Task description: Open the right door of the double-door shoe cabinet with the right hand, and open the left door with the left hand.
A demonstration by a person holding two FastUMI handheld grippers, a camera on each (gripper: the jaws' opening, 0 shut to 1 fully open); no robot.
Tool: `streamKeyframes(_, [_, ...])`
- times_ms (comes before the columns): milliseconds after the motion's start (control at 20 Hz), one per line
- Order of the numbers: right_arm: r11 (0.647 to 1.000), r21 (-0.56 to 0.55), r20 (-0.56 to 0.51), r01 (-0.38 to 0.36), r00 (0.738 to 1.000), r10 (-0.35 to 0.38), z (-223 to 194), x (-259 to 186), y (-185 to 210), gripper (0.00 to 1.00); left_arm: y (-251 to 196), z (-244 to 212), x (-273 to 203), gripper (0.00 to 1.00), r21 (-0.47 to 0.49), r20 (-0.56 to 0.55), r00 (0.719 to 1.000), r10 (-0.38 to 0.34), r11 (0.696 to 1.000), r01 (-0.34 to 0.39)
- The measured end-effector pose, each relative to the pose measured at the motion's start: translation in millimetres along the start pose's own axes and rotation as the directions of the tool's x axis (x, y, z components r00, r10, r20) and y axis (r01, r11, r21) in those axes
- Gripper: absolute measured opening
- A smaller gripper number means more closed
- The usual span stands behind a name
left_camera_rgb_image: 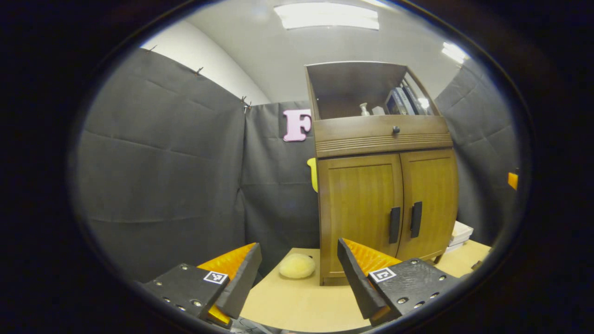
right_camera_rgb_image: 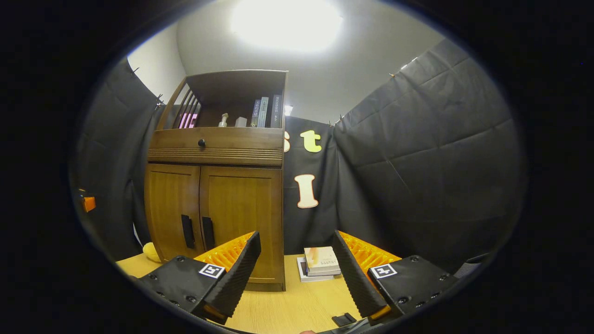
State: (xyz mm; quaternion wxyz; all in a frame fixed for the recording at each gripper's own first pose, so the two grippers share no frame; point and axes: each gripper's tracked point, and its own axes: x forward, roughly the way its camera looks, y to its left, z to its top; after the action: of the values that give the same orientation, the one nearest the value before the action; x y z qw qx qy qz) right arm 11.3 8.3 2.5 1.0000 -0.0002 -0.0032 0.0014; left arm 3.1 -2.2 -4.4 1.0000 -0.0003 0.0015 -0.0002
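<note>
My left gripper [left_camera_rgb_image: 297, 273] hangs with its jaws wide, holding nothing, above the table [left_camera_rgb_image: 297, 306]. The cabinet [left_camera_rgb_image: 385, 139] stands ahead and to the right in the left gripper view, well apart from my fingers. Its left door [left_camera_rgb_image: 359, 208] and right door [left_camera_rgb_image: 434, 199] are both closed, their two dark handles [left_camera_rgb_image: 394, 225] side by side at the middle seam. A pale fluffy ball [left_camera_rgb_image: 297, 266] lies on the table just beside the cabinet's left foot.

My right gripper [right_camera_rgb_image: 297, 269] is also spread wide and empty. In the right gripper view the cabinet [right_camera_rgb_image: 218, 153] stands to the left, its doors [right_camera_rgb_image: 241, 208] shut. A stack of books [right_camera_rgb_image: 320, 263] lies on the table [right_camera_rgb_image: 287, 306] between my fingers, farther off.
</note>
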Motion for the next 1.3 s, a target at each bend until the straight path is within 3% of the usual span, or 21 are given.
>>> streamKeyframes(600, [0.999, 0.030, -0.016, -0.040, 0.999, 0.041, -7.3, 29.7, 25.2, 0.97, -3.3, 10.9, -6.0, 0.96, 0.044, 0.022, 1.000, 0.011, 0.999, -0.012])
streamKeyframes(1300, [0.980, 0.076, -0.014, -0.185, 0.982, 0.187, -13.6, 101.8, 104.6, 0.98, 8.0, 15.4, -13.9, 0.96, 0.051, 0.032, 0.995, 0.091, 0.994, -0.092])
